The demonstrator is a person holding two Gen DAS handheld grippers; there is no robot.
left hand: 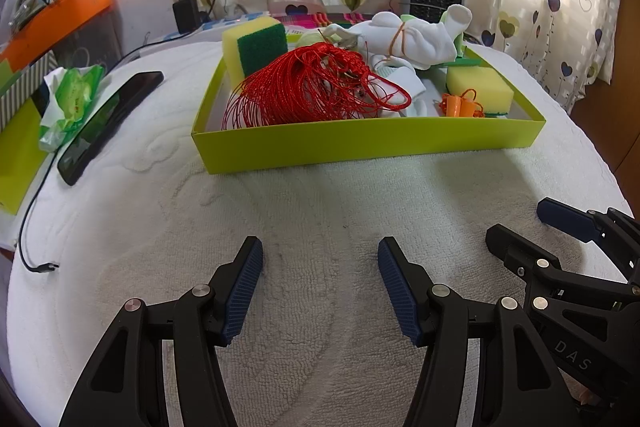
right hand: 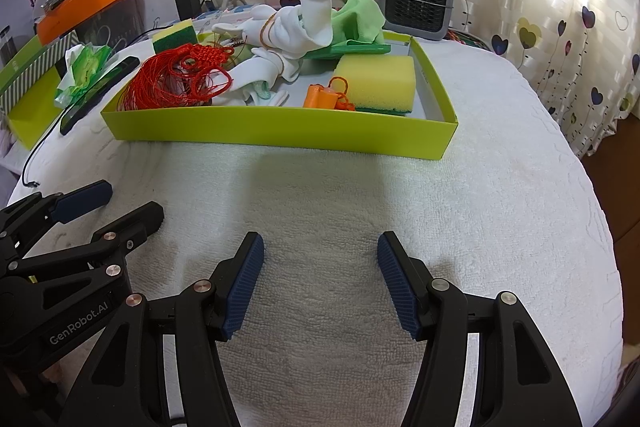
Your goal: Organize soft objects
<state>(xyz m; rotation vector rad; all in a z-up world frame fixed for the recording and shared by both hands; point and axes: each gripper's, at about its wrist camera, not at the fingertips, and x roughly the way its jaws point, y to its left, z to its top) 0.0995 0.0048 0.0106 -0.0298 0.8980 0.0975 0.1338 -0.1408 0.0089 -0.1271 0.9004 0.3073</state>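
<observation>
White towelling covers the bench, and on it sits our landmark, the lime-green tray, holding every soft thing. Behind the tray's far right corner stands a grey heater. Inside the tray, biggest first: a bundle of white socks tied with a rubber band is heaped at the back, with a green cloth beside it on the heater's side. The red knotted cord sprawls across the tray's left half. A yellow sponge lies flat near the tray's right front, and a second sponge leans on the back left corner, green scrub face showing. A small orange piece with loops of orange string touches the flat sponge's front left. Left of the tray lies a dark phone. In front of the tray, both hover over bare towelling: left claw with fingers apart, nothing between; right claw likewise spread and empty.
</observation>
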